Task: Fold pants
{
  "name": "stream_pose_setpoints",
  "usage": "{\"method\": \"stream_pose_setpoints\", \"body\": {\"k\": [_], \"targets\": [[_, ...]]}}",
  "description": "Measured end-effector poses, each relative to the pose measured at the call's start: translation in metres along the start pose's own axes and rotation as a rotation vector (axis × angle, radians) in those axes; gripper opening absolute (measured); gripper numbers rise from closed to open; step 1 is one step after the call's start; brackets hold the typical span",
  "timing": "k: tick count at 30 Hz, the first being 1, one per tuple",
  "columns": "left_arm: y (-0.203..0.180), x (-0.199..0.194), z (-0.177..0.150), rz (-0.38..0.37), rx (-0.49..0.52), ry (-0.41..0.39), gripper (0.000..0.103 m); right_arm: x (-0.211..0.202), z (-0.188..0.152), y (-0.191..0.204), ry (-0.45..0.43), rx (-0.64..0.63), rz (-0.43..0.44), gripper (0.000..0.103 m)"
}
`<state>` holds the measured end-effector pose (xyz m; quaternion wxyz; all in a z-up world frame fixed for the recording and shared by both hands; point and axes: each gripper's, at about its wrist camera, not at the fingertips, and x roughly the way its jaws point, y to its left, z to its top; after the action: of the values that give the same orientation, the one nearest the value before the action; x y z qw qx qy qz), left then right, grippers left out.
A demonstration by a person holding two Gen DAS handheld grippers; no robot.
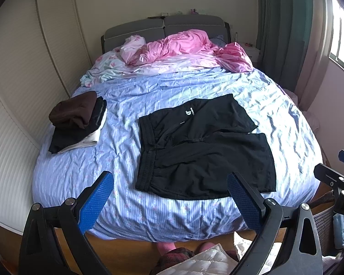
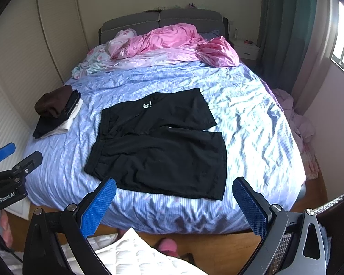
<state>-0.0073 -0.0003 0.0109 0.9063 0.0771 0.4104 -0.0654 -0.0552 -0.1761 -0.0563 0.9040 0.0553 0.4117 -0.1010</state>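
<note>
I see a pair of black shorts (image 1: 204,146) lying flat on the bed (image 1: 117,142). They are spread out on the blue striped cover, with the waistband to the left and the two legs pointing right. The far leg has a small white logo (image 1: 188,112) on it. The near edge of the shorts is close to the foot of the bed.

My left tongs (image 1: 170,197) are wide open and hold nothing. They hang in the air above the foot of the bed, apart from the shorts. My right tongs (image 2: 174,202) are wide open too, and they also hold nothing. They hang near the bottom edge of the shorts without touching them.

On the left side of the bed sits a small pile of folded clothes (image 1: 76,125), brown on top, then black, then white. It is well apart from the shorts. A pink blanket (image 1: 188,48) is bunched up at the head of the bed, by the gray headboard (image 1: 162,28).
</note>
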Motion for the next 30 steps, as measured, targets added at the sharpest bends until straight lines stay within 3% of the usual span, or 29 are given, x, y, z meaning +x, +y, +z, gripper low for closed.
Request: {"method": "stream_pose_setpoints", "body": {"k": [30], "targets": [[0.0004,-0.0002,-0.0023,0.000,0.004,0.005,0.101,0.0014,-0.0095,-0.0017,-0.006,0.008,0.005,0.103]]}}
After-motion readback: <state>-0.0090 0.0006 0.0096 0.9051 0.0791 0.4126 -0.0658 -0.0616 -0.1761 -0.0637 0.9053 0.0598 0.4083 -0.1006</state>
